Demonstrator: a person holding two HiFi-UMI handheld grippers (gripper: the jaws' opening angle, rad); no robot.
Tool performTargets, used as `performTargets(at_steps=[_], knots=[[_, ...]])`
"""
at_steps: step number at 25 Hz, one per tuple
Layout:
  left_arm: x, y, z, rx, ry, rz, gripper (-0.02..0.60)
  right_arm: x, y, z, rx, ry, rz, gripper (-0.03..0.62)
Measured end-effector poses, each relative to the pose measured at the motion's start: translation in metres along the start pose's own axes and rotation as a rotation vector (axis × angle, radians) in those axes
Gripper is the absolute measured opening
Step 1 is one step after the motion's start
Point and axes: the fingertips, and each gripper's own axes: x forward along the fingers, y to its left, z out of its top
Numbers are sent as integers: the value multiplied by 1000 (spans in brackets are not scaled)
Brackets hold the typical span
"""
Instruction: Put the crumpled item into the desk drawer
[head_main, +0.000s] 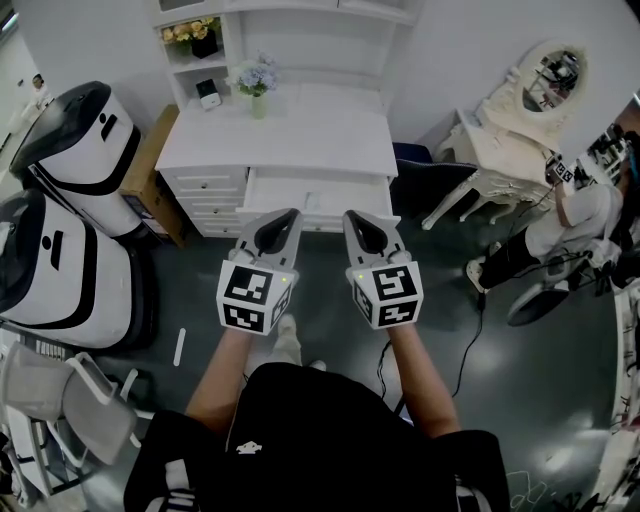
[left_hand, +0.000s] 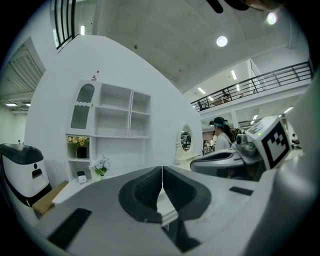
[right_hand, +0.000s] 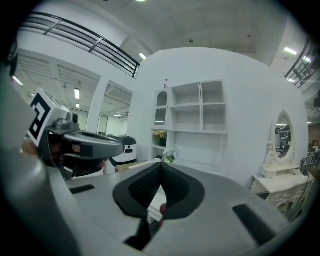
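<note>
left gripper (head_main: 285, 222) and right gripper (head_main: 358, 225) held before the open drawer (head_main: 268, 190)
both are held side by side above the dark floor (head_main: 190, 290), tips pointed at the white desk (head_main: 300, 135), whose drawer stands open. the left fingers (left_hand: 145, 190) are seen pressed together along their length; the right fingers (right_hand: 142, 187) are met at the tips, and nothing is pinched by either pair. a pale shape (head_main: 320, 200) is seen lying in the drawer; whether it is the crumpled item cannot be told against the white lining.

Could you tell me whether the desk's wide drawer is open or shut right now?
Open: the drawer stands pulled out beyond the desk top, its pale inside showing from above.
</note>
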Motion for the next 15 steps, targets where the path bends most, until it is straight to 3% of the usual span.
performTargets(at_steps=[15], knots=[[-3,-10,-8,-6,13,-2,9,-11,-2,-8,5,13,-5,-5]])
